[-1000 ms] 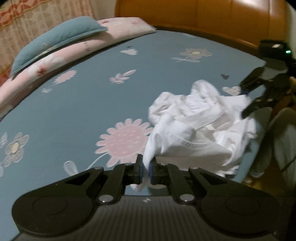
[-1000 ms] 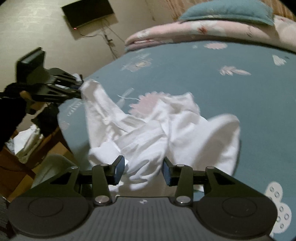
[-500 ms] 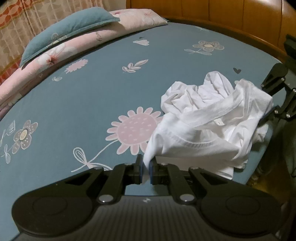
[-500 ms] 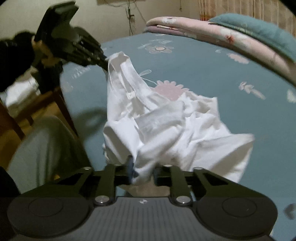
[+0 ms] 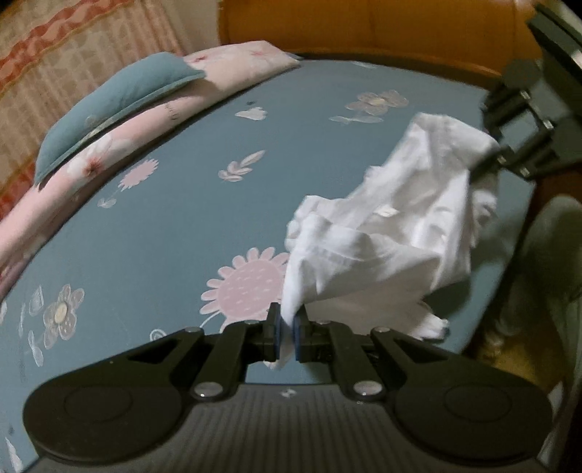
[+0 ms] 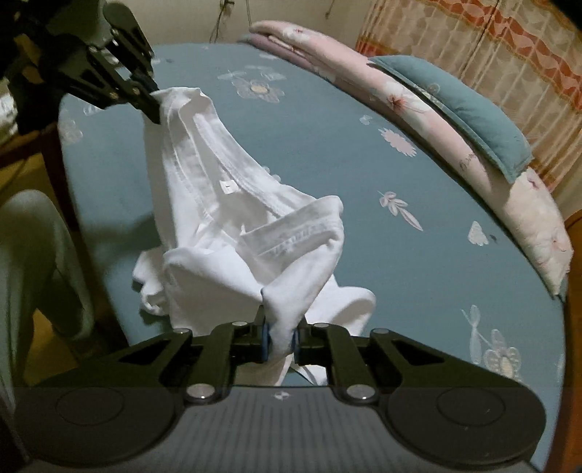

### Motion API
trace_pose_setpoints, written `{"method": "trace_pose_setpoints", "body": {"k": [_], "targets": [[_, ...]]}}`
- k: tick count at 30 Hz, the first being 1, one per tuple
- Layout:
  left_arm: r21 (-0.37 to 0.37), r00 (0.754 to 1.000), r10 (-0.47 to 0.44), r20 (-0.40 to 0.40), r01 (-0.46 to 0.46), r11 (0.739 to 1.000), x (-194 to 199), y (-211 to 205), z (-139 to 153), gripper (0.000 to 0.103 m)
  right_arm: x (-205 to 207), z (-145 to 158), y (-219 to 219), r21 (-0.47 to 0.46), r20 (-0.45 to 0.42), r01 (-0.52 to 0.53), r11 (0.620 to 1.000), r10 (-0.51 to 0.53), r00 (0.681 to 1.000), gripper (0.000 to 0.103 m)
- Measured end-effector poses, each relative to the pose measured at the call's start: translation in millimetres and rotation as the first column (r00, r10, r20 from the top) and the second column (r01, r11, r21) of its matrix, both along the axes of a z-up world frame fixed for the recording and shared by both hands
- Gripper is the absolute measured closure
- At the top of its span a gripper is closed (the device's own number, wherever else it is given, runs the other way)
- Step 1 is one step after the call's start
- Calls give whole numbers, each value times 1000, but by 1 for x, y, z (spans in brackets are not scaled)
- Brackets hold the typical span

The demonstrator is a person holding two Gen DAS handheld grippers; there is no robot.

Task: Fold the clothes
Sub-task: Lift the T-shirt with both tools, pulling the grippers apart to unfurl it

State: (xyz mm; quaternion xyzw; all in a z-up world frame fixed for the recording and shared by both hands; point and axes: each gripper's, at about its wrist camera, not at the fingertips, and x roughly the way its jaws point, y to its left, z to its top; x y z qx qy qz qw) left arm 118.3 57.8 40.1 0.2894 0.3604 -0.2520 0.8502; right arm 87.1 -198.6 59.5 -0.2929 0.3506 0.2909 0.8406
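A crumpled white garment (image 5: 393, 233) hangs above the blue flowered bed sheet (image 5: 174, 225), stretched between both grippers. My left gripper (image 5: 286, 334) is shut on one edge of it at the bottom of the left wrist view, and shows again at the upper left of the right wrist view (image 6: 154, 103). My right gripper (image 6: 280, 338) is shut on a bunched fold of the white garment (image 6: 232, 218); it also appears at the upper right of the left wrist view (image 5: 485, 163). A small label shows on the inside of the cloth.
A teal pillow (image 5: 109, 105) lies on a folded pink quilt (image 5: 109, 152) along the bed's far side, with a patterned curtain (image 6: 491, 47) behind. An orange wooden headboard (image 5: 363, 29) bounds the bed. A person's pale trouser leg (image 6: 32, 262) stands by the bed edge.
The right gripper closed on a fold of the garment and rose with it. Both grippers lifted, pulling the cloth off the sheet and stretching it between them.
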Motion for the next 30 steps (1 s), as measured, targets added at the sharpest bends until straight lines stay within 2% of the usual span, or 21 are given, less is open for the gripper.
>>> {"method": "trace_pose_setpoints", "body": {"k": [3,10,15,19,22,26,30], "targets": [[43,999,-25,21,24,999,-5,-10,4,98,-2,6,0,-46,21,10,999,-9,1000,90],[65,997,-26,79,21,998,-1,-21,24,98,10,35,-7,-88,74,61,994,-55,996,90],[65,990,2,139,-11,998,18,-27,38,98,31,50,-10,-112,154,111,987,-94,984,90],[51,988,33,148,-41,998,44,-29,43,98,54,59,-12,-100,187,149,984,-129,974,90],[42,989,56,139,-62,997,68,-29,38,98,76,59,-14,-107,213,189,976,-163,963,90],[14,989,78,127,-80,997,97,-26,23,98,112,49,-18,-38,152,181,983,-173,973,90],[7,986,111,123,-113,994,126,-24,5,98,141,30,-15,-44,147,190,981,-182,972,91]]}}
